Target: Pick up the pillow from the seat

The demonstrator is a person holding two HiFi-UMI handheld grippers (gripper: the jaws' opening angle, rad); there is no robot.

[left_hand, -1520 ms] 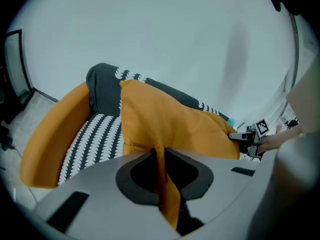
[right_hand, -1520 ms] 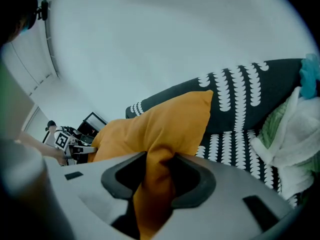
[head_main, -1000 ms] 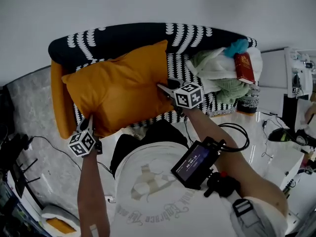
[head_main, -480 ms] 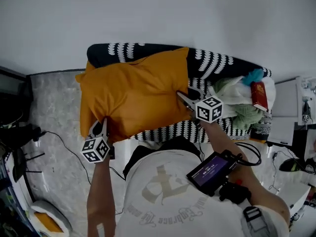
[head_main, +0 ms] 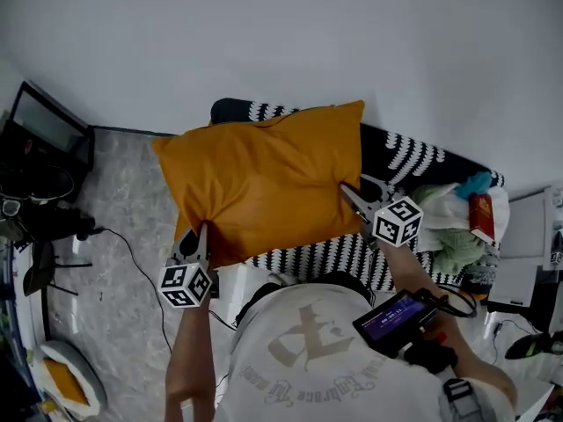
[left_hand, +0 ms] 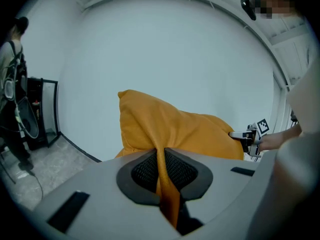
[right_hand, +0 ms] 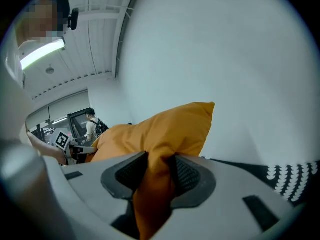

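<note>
Over the left end of the black-and-white patterned seat (head_main: 413,161), the orange pillow (head_main: 264,183) hangs stretched between two grippers. The left gripper (head_main: 197,240) pinches the lower left corner of the pillow. Its jaws are almost together, with only a thin fold of orange fabric between the pads. The right gripper (head_main: 347,193) is clamped on the right edge of the pillow. Its jaws stand wider, because a thick bunch of fabric fills the gap. Behind the pillow is a plain white wall (head_main: 281,33). On the right end of the seat lies a pile of clothes (head_main: 444,236) with a red book (head_main: 481,218) on it.
</note>
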